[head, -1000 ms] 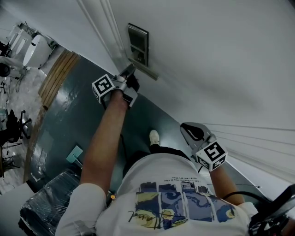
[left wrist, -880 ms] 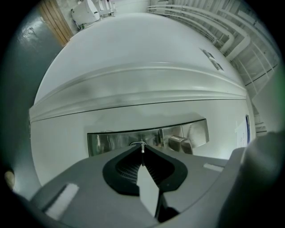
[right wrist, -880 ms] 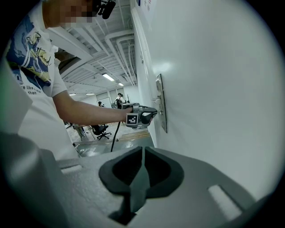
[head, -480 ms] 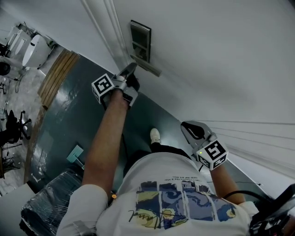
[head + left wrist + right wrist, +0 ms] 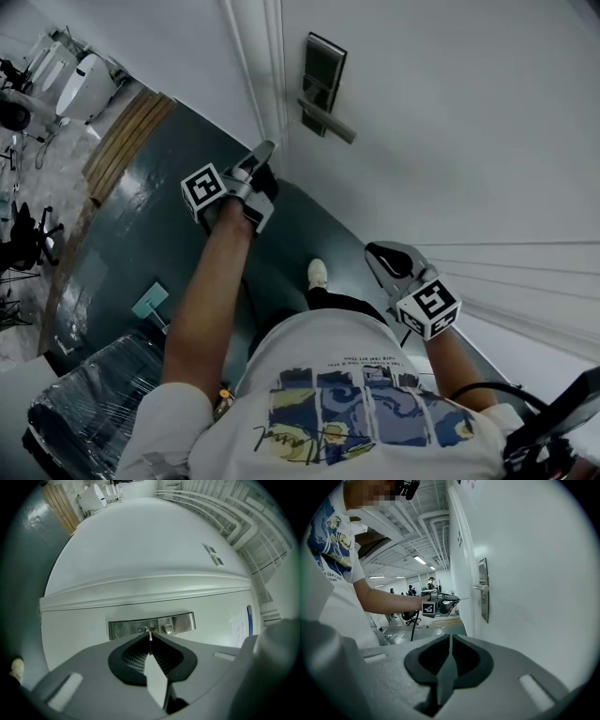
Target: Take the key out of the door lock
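My left gripper point(image 5: 264, 152) is shut on a small silver key point(image 5: 150, 636), whose thin blade sticks out past the fingertips. It hovers a short way off the door, below and left of the steel lock plate point(image 5: 323, 73) and its lever handle point(image 5: 330, 122). In the left gripper view the key points at the lock plate point(image 5: 183, 623) with a gap between them. The right gripper view shows the left gripper point(image 5: 452, 603) from the side, its key point(image 5: 464, 600) clear of the lock plate point(image 5: 483, 590). My right gripper point(image 5: 380, 258) is shut and empty, held low near the person's waist.
The white door point(image 5: 450, 141) and its frame point(image 5: 258, 66) fill the upper right. Dark green floor point(image 5: 141, 234) lies below, with a plastic-wrapped chair point(image 5: 84, 412) at lower left and the person's shoe point(image 5: 317, 275) near the door. People stand far off in the room point(image 5: 410, 590).
The left gripper has drawn back from the lock plate, where its tips were a second ago, and now hangs apart from it with the key. The right gripper has barely moved.
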Motion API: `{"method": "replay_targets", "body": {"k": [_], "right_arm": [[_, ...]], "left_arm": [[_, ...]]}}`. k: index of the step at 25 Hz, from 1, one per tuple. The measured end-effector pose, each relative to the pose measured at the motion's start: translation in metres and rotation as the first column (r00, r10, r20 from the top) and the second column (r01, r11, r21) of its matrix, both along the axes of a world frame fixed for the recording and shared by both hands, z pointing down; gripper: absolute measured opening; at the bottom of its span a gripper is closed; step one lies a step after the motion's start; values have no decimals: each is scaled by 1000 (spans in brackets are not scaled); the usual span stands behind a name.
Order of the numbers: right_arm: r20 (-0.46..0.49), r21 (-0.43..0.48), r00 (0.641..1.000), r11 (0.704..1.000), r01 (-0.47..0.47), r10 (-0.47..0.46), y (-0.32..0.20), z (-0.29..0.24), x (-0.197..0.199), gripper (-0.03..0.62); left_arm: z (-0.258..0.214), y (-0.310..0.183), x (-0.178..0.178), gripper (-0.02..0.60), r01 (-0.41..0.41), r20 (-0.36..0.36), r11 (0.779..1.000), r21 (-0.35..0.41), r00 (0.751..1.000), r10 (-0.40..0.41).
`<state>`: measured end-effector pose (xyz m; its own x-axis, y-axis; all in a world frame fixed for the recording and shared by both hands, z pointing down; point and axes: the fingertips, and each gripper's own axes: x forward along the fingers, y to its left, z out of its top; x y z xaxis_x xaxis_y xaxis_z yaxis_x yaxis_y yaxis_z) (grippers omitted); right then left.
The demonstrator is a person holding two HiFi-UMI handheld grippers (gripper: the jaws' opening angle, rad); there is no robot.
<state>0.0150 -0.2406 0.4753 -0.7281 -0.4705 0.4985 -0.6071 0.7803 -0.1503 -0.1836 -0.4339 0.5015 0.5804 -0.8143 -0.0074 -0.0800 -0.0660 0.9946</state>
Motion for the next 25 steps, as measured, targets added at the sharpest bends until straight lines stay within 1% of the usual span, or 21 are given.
{"method": "replay_targets", "body": {"k": [7, 11, 17, 25], "right_arm": [[-5, 13, 1000, 1000, 22, -22, 22, -6, -25, 11], [5, 23, 999, 999, 39, -39, 38, -7, -42, 11], [27, 23, 999, 999, 36, -36, 65, -10, -56, 11], [28, 43, 999, 999, 33, -34, 99, -10, -74, 12]], "left_arm": [[-31, 50, -23, 23, 3, 9, 999, 46, 1000, -3], [-44, 83, -42, 23, 26, 28, 998, 62, 999, -28], [-57, 136, -63, 25, 51, 28, 996, 75, 998, -53], [-66, 211, -94, 25, 85, 33, 994, 66, 996, -87]]}}
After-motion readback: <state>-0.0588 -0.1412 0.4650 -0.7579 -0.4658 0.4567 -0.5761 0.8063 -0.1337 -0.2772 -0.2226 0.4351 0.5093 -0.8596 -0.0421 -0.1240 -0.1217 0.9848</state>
